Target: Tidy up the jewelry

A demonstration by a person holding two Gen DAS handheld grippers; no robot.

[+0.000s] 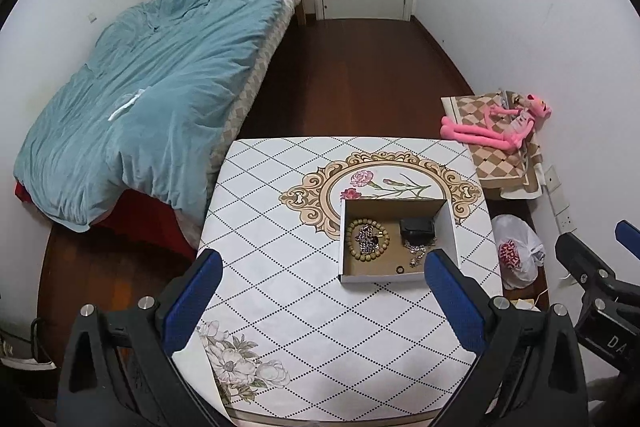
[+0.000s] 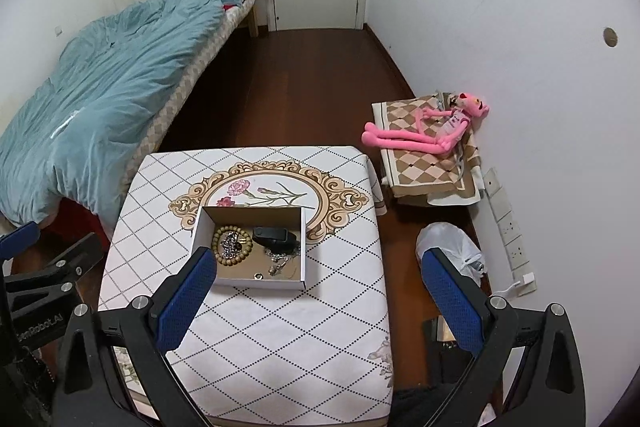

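Both tools gape wide, holding nothing: your left tool (image 1: 324, 303) sits nearer the box (image 1: 450, 227); its beaded bracelet (image 1: 367, 241) lies dead ahead, right tool (image 2: 320, 301) offset.

Silver chain (image 1: 416, 251) in box (image 1: 450, 227): tangled, links too small to tell. Tiny ring (image 2: 258, 275): too small to tell. Right gripper (image 1: 592, 279) cut off by edge. Bed (image 2: 80, 115) cut off at left.

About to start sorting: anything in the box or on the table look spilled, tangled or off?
Nothing spilled; the table around the box is bare. Inside, a silver chain lies piled inside the bead bracelet, and another chain trails from the black case.
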